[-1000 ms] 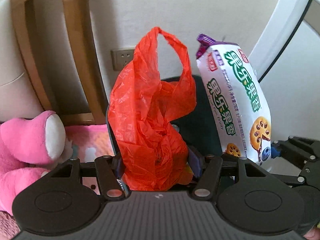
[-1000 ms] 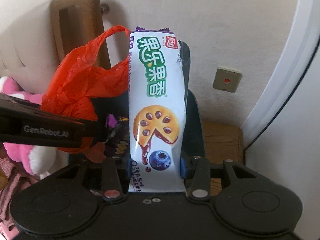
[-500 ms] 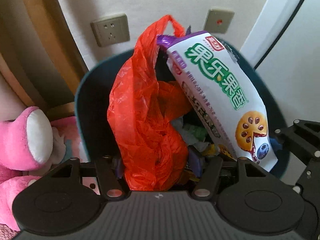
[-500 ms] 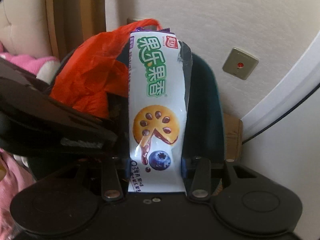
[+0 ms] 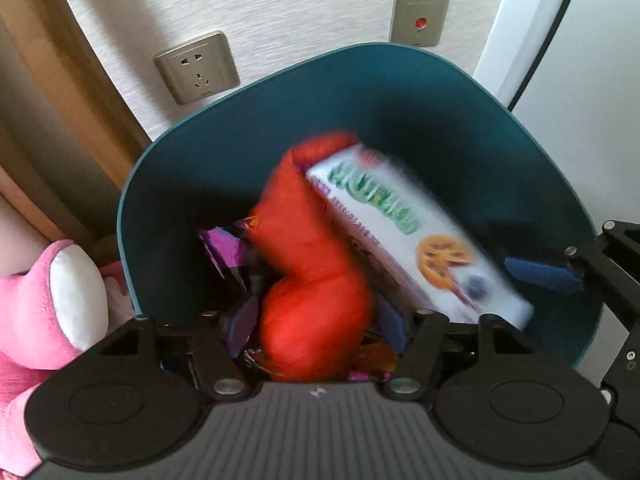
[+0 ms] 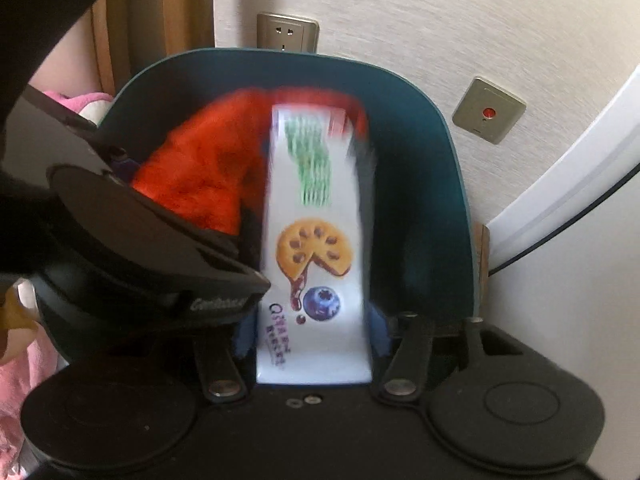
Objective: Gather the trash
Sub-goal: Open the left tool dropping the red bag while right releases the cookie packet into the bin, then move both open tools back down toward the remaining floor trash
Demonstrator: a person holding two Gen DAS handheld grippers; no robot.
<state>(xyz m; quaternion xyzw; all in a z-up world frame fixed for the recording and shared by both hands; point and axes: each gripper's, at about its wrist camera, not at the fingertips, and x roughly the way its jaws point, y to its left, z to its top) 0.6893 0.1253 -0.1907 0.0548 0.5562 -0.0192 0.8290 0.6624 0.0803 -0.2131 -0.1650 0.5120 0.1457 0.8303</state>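
A dark teal trash bin (image 5: 400, 92) (image 6: 432, 168) stands against the wall. A red plastic bag (image 5: 316, 280) (image 6: 200, 176) is motion-blurred inside the bin, between the blue pads of my left gripper (image 5: 316, 324), whose jaws look spread apart from it. A white cookie packet (image 5: 416, 232) (image 6: 316, 248) is blurred too, lying in the bin between the pads of my right gripper (image 6: 312, 332), with small gaps either side. Purple wrappers (image 5: 224, 248) lie at the bin's bottom.
A pink plush toy (image 5: 44, 304) sits left of the bin. A wall socket (image 5: 196, 68) and a switch with a red dot (image 5: 420, 20) are on the wall behind. A wooden frame (image 5: 48, 92) stands left, a white door frame (image 5: 532, 20) right.
Both grippers have lowered into the bin's mouth. The red bag and the cookie packet are now blurred and lower in the bin, and the jaws look wider than before.
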